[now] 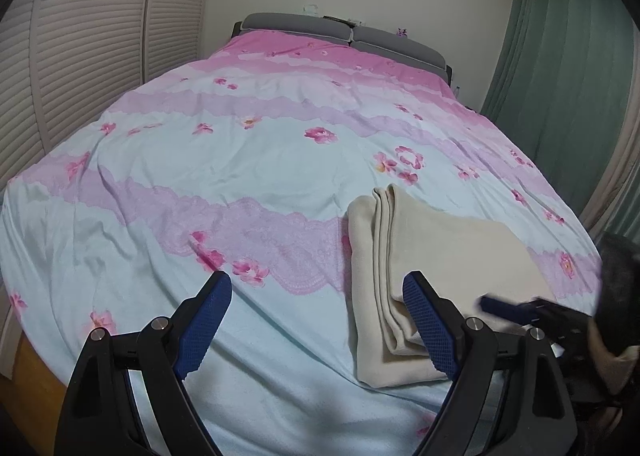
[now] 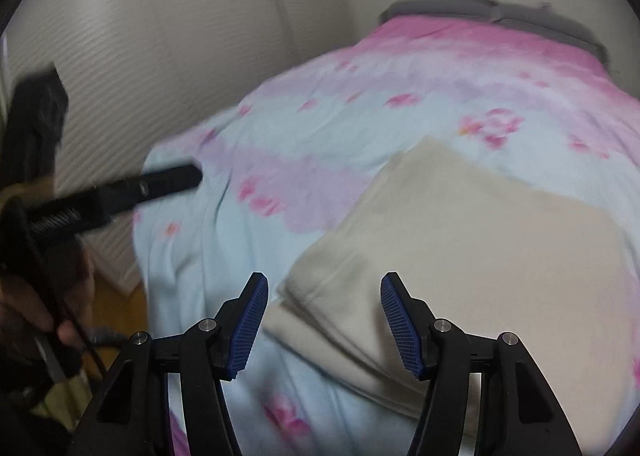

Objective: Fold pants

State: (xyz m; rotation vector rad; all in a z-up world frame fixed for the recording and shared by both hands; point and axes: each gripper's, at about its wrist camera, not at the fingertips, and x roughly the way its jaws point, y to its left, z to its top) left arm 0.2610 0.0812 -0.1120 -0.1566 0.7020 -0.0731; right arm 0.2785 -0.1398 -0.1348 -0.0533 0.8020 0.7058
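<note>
Already folded: beige pants lie as layered rectangle on bed. Left gripper released, empty; stack ahead and right of its jaws, near edge just past right jaw. Right gripper released, empty; stack straight ahead, stacked corner between jaws. Long axis runs away from jaws. Right hand nearer.
</note>
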